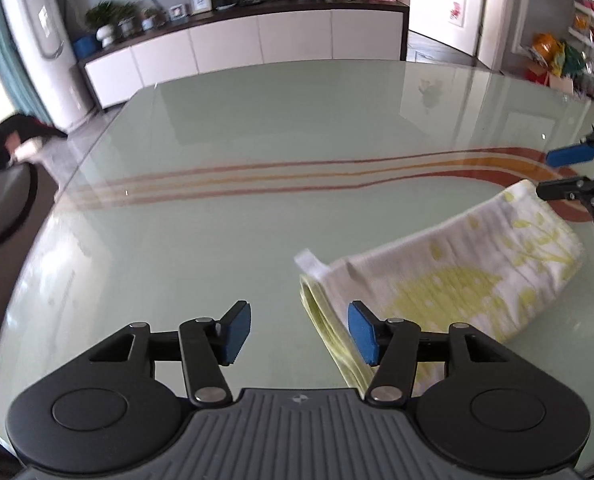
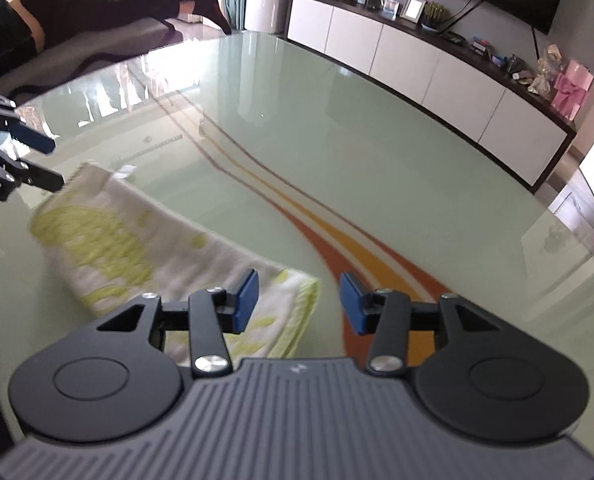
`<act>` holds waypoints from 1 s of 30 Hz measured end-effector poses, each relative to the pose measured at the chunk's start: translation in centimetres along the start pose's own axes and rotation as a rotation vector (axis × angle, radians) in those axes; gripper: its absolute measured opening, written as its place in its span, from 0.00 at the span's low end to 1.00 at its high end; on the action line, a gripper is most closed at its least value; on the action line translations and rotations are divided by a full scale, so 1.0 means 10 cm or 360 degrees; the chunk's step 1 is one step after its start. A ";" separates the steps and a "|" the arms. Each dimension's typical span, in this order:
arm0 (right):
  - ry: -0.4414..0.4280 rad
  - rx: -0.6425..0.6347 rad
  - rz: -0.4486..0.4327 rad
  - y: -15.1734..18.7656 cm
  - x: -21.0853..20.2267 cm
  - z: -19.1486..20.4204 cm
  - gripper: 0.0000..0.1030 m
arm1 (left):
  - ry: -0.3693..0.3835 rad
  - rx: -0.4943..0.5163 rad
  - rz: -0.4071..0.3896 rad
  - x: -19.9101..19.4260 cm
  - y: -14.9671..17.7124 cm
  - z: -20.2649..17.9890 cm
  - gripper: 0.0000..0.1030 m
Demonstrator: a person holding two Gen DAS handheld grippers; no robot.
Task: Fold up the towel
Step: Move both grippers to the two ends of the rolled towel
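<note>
The towel (image 1: pixel 453 276) lies folded into a long narrow bundle on the glass table (image 1: pixel 237 128), white with yellow-green print. A small white tab sticks out at one of its ends. The left gripper (image 1: pixel 300 332) is just above that end, and its jaws stand wide apart with nothing between them; its right blue pad (image 1: pixel 361 332) is in front of the yellow folded edge. The right gripper (image 2: pixel 299 300) is at the other end of the towel, its jaws also apart and holding nothing. Its left pad (image 2: pixel 247 300) is over the corner of the cloth, and its right pad is over the orange stripes (image 2: pixel 337 248) under the glass. Far behind the table a long white cabinet (image 1: pixel 257 40) stands by the wall.
</note>
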State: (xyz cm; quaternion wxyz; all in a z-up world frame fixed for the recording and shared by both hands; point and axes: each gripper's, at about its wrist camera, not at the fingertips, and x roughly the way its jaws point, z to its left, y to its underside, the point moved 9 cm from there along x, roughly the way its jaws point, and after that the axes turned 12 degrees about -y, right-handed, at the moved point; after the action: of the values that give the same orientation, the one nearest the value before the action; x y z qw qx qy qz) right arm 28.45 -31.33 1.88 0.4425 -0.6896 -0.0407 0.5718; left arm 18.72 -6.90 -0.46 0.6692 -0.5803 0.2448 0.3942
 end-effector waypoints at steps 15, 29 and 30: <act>-0.0073 0.0088 0.0087 0.35 0.08 0.35 0.31 | 0.0081 -0.0100 0.0063 -0.10 0.39 -0.34 0.59; -0.0075 0.0154 0.0147 0.51 0.20 0.29 0.29 | 0.0131 -0.0239 0.0137 0.08 0.30 -0.24 0.49; -0.0078 0.0158 0.0148 0.51 0.20 0.29 0.29 | 0.0131 -0.0243 0.0159 0.11 0.31 -0.24 0.46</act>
State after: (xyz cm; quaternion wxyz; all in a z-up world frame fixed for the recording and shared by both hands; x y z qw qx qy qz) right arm 24.51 -31.65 -2.84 0.4480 -0.6537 0.0089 0.6098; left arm 17.15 -8.92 -3.64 0.5920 -0.6325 0.2699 0.4204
